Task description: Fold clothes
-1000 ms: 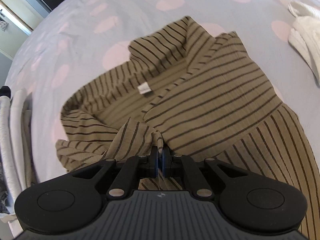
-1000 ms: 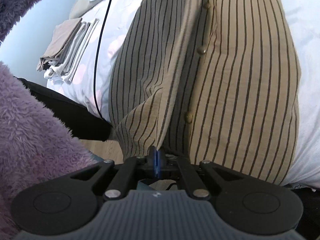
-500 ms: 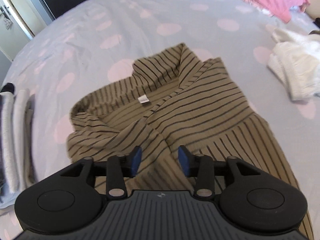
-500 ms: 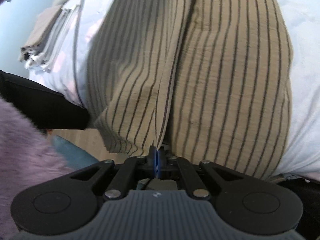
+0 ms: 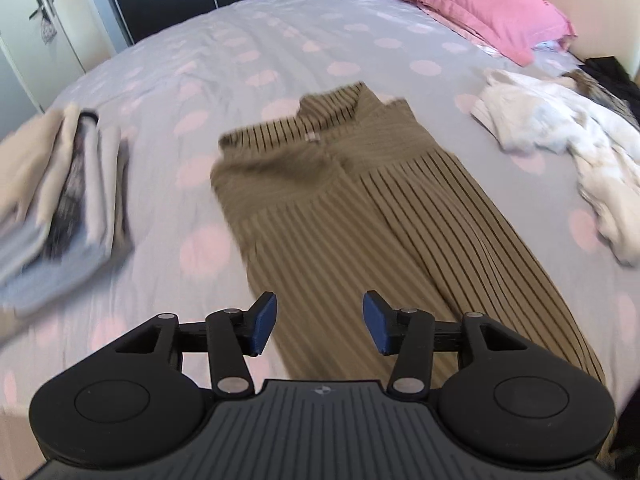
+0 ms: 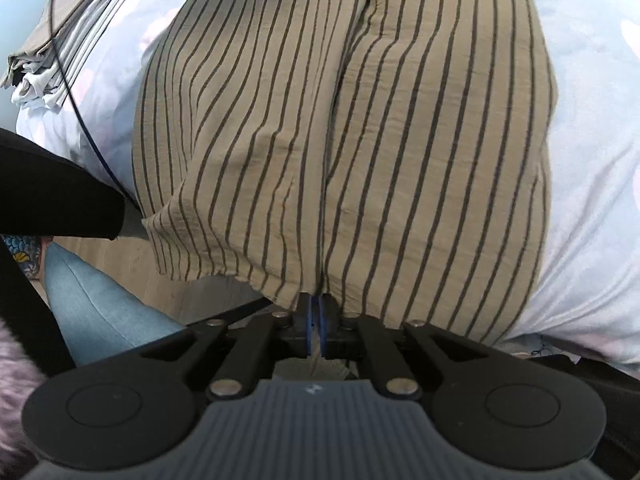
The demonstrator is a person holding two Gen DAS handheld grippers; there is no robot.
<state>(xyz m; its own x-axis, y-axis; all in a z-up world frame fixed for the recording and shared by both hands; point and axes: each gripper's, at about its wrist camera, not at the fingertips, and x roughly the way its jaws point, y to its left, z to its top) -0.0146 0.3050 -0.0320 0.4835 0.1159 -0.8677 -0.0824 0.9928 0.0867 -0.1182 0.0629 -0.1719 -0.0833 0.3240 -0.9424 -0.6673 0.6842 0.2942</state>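
The striped shirt (image 5: pixel 360 200) lies flat along the polka-dot bed (image 5: pixel 240 64), its small neck label unreadable. The left gripper (image 5: pixel 318 326) hangs above it, jaws just opened and empty; the right gripper (image 6: pixel 315 330) jaws pinch its hem.

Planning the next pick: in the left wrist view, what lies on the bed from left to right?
Stack of folded clothes → striped shirt → crumpled white garment. The pink pillow sits farther back, upper right.
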